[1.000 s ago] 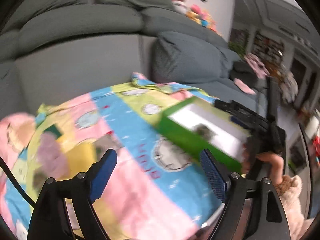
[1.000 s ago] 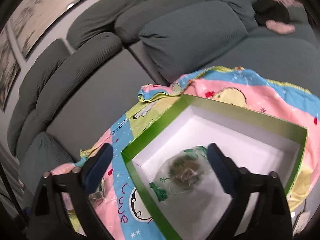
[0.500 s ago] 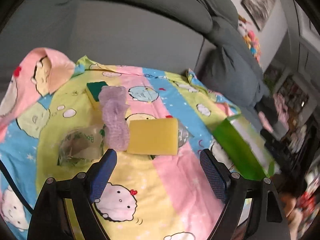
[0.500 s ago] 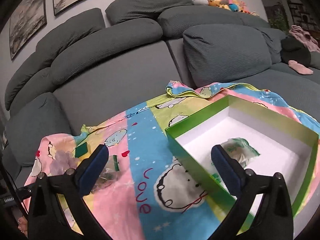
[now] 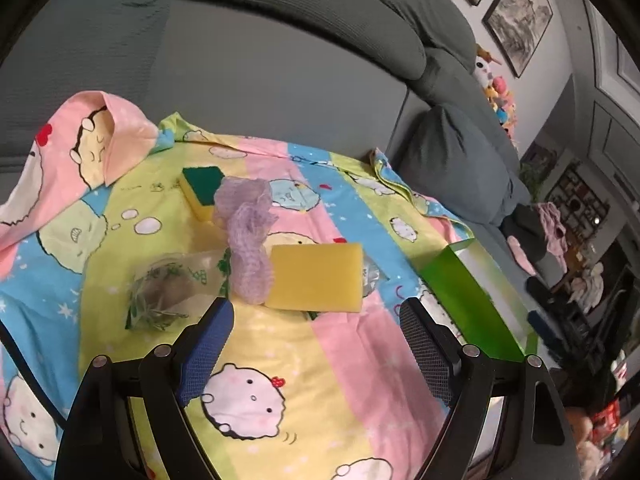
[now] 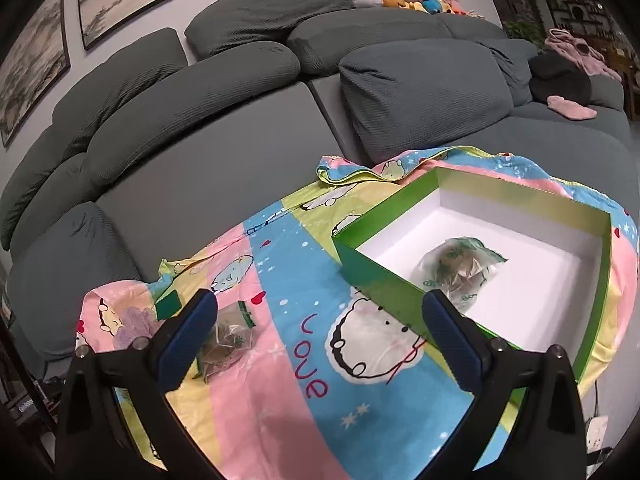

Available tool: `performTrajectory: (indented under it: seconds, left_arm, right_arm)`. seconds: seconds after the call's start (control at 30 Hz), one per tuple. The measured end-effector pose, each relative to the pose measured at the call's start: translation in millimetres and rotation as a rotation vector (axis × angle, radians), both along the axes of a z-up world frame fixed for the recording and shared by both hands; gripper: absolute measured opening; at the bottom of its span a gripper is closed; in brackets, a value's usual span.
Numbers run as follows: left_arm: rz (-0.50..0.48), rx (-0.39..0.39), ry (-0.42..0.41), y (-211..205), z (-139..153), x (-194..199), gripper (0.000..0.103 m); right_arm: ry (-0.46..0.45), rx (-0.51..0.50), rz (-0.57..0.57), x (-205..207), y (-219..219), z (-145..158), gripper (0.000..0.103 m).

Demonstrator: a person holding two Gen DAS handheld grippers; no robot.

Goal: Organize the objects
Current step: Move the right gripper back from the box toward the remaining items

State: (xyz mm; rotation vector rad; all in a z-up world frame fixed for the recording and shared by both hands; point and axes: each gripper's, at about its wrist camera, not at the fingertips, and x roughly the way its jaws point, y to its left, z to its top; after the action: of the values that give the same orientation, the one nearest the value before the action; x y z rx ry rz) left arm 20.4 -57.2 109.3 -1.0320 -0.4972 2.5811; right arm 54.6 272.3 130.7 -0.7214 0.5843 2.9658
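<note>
- Left wrist view: the left gripper [image 5: 316, 322] has its jaws well apart and holds nothing; between the pads only the cartoon sheet [image 5: 328, 376] shows.
- Just beyond the fingertips, at about 12 o'clock, lies a yellow sponge [image 5: 316, 278], touching a purple mesh scrubber [image 5: 248, 240] at its 9 o'clock side.
- A clear bag with green print [image 5: 164, 292] lies at 10 o'clock from the gripper, and a green-topped sponge [image 5: 202, 192] lies further away, behind the scrubber.
- The green box [image 5: 468, 300] stands at 3 o'clock (only its outer wall is clear).
- Right wrist view: the right gripper [image 6: 320, 334] is wide open and empty, above the sheet.
- The box [image 6: 376, 280] is at 2 o'clock, with one filled bag [image 6: 460, 270] on its white floor.
- A second bag [image 6: 228, 340] lies on the sheet beside the left finger, at 9 o'clock.
</note>
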Motion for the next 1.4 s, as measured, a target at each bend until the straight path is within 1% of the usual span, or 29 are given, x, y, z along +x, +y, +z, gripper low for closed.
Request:
performTrajectory:
  seconds: [0.13,0.3,0.4,0.5,0.73,0.97,1.1,1.23,1.4]
  left_arm:
    - [0.009,-0.013,-0.006,0.2,-2.4,-2.6,0.085]
    - [0.016,0.001,-0.021,-2.3,-5.9,-6.5,0.085]
    - [0.018,-0.013,-0.029,1.3,-8.2,-6.4,0.085]
    - [0.023,-0.029,-0.033,2.9,-9.9,-7.6,0.085]
    - [0.044,-0.032,-0.059,-3.1,-16.5,-11.8,0.085]
    - [0.056,-0.024,-0.069,-6.6,-19.4,-13.4,0.085]
    - [0.057,-0.036,-0.075,-4.6,-22.3,-14.5,0.085]
    - [0.053,-0.066,-0.084,0.9,-25.0,-16.4,0.085]
    - [0.053,-0.073,-0.084,3.0,-25.0,-16.5,0.085]
  right_arm:
    - [0.014,-0.004,0.007,4.7,-1.9,8.5,0.102]
    - [0.031,0.050,0.017,11.1,-7.6,19.3,0.102]
    - [0.050,0.060,0.032,17.8,-7.3,21.0,0.102]
    - [0.047,0.061,0.024,17.8,-5.2,18.8,0.102]
    - [0.027,0.017,0.052,7.3,-2.8,12.1,0.102]
    - [0.022,0.034,0.085,4.3,-10.8,10.3,0.102]
    - [0.023,0.032,0.086,6.0,-9.2,9.7,0.102]
    - [0.019,0.030,0.060,7.2,-1.3,5.5,0.102]
    - [0.011,0.034,0.046,-0.1,5.6,1.5,0.102]
